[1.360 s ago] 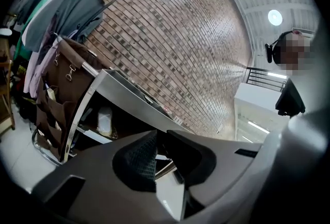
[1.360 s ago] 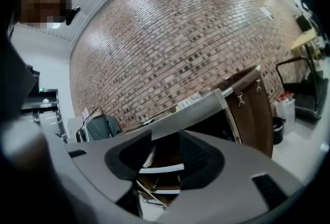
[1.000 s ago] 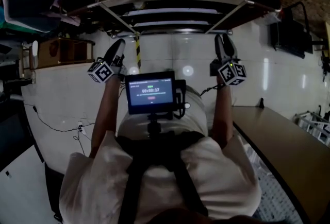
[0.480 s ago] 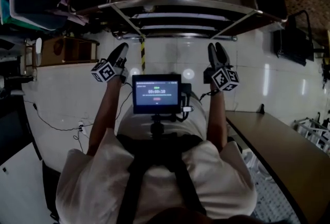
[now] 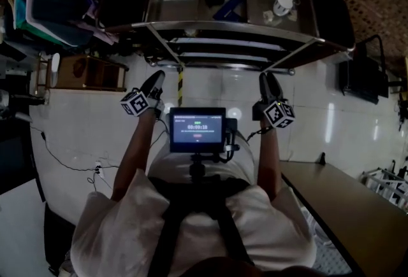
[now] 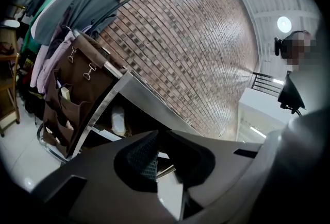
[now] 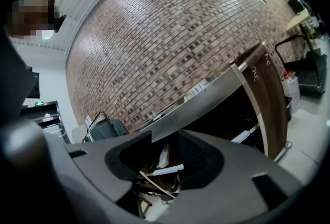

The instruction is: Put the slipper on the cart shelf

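Hands have sunk a little and drawn in over the last second, and my head has tipped so that more of the cart top shows. Its shelves now lie straight ahead of both tools. My left hand-held gripper is all but closed, with nothing between its jaws. My right hand-held gripper stands moderately wide and is also empty. Neither opening has changed, so I carry no slipper. Ahead of the left jaws and off to their left, a pale oblong thing lies on a lower shelf of the cart. It may be the slipper, but I cannot tell. I judge that either the placing is done or the slipper has yet to be fetched.
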`<state>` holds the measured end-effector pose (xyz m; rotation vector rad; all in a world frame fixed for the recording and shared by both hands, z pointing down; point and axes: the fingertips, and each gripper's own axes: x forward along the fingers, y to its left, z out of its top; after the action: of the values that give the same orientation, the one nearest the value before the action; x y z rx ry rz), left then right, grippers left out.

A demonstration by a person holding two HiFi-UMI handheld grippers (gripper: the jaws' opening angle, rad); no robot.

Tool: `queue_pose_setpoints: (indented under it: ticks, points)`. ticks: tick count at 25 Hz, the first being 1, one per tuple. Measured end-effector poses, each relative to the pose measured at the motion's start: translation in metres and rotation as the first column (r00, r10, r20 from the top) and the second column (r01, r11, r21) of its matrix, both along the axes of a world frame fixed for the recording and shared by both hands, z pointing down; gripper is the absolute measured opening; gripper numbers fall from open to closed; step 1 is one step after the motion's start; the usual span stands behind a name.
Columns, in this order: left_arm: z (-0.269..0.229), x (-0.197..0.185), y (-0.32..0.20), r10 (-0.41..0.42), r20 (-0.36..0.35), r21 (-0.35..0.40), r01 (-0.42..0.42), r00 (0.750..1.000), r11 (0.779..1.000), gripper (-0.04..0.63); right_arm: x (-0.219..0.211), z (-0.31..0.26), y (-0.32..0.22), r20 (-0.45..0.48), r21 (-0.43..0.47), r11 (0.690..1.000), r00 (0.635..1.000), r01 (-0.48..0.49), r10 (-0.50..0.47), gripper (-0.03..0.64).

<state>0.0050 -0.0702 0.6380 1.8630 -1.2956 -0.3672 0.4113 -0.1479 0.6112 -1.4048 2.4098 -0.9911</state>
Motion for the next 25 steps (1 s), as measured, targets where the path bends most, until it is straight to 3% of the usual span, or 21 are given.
queue_pose_setpoints:
  ticks: [13,19,25]
  points:
    - [0.005,0.008,0.019,-0.038,-0.005,-0.019,0.038,0.999,0.999,0.026,0.026,0.010,-0.001,-0.041,-0.017,1.000,0.999,0.010,-0.010,0.175]
    - [0.006,0.017,0.023,-0.025,-0.010,-0.019,0.025,1.000,1.000,0.026,0.035,0.014,0.007,-0.016,-0.026,1.000,1.000,-0.007,0.007,0.175]
    - [-0.016,0.014,0.022,-0.018,0.062,0.059,0.015,0.998,0.998,0.012,0.037,0.013,0.013,-0.031,-0.019,1.000,0.999,-0.020,0.019,0.175]
